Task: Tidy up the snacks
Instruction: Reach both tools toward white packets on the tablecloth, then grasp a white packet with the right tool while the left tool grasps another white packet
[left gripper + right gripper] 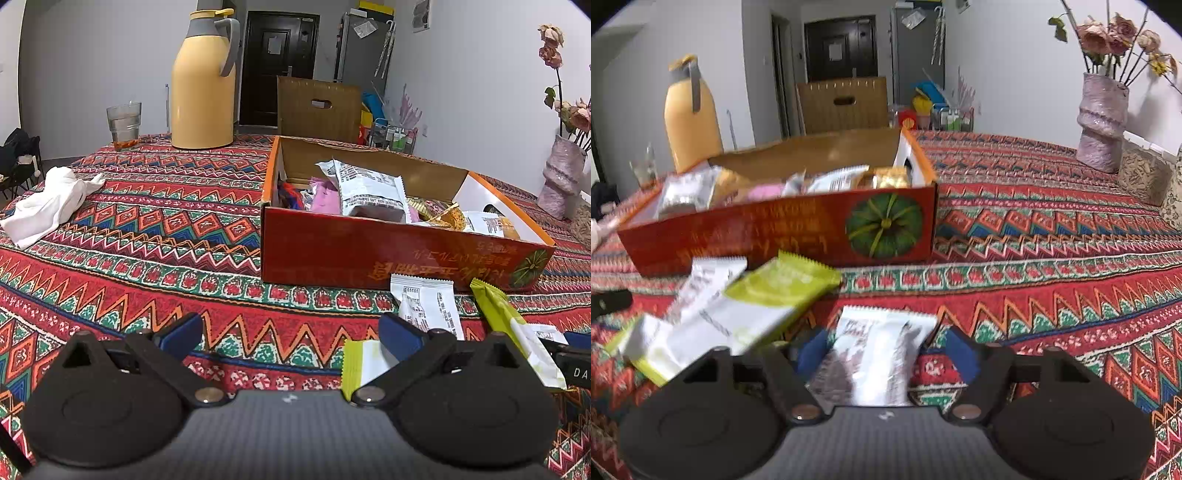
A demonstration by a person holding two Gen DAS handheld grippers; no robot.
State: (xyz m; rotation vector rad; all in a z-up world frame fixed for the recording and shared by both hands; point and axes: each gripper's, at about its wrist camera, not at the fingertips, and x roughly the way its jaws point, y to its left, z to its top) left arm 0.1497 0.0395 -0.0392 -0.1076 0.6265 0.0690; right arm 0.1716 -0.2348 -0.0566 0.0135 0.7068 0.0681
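On a table spread with a red, zigzag-patterned woven cloth (1052,295), the right gripper (886,350) frames a white foil snack packet (875,354) lying between its blue pads, the left pad near the packet's edge, the right pad seemingly just short of it; the jaws are part-way spread and a firm pinch is not evident. Just left lie a lime-green-and-white wrapper (757,306) and another white printed packet (709,284), overlapping. The left gripper (291,332) hovers over bare cloth, jaws spread wide and empty. Beyond stands the open orange-red cardboard box (775,236), already holding assorted packets. A clean lift likely calls for centring the packet, squeezing its body rather than its crimped end, then clearing the box's near wall. Farther off stand a yellow thermos jug (203,92) and a pale lilac vase (1102,122).
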